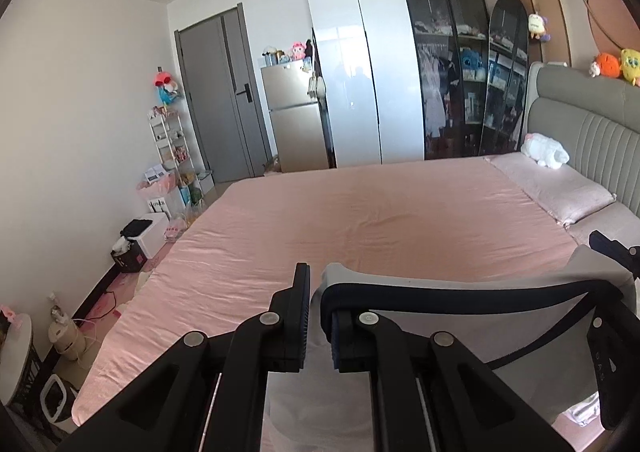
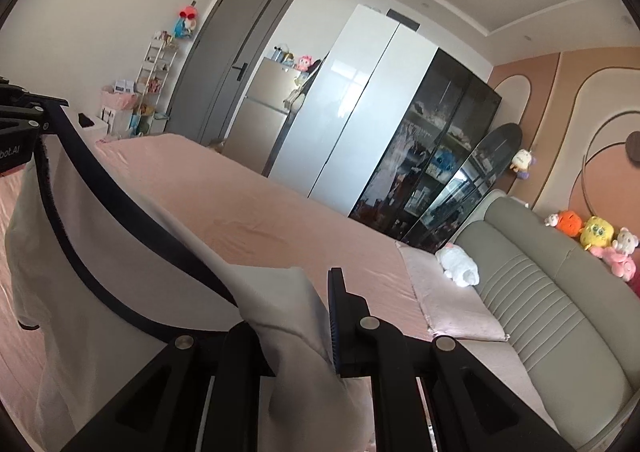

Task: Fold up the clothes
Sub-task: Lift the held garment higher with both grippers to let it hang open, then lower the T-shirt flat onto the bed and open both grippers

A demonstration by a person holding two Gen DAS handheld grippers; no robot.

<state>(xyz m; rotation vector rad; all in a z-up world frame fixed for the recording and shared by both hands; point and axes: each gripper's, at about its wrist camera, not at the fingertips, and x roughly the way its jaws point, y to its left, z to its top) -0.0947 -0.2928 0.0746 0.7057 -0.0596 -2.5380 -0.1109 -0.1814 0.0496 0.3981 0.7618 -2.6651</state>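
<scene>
White tee w/ navy collar trim [image 2: 120,252] hanging in air over near edge of pink bed [image 1: 380,212], stretched betw. both grippers, body drooping below. Left gripper [image 1: 316,316] pinching collar end at its right pad; jaws looking a bit apart, so grip only partly confirmed. Right gripper [image 2: 296,316] clamping a bunch of shirt fabric. No fold visible; could be lifting to lay flat or mid-fold. Writing: "bot.AI" on left gripper body in right view; other lettering too small to read.
</scene>
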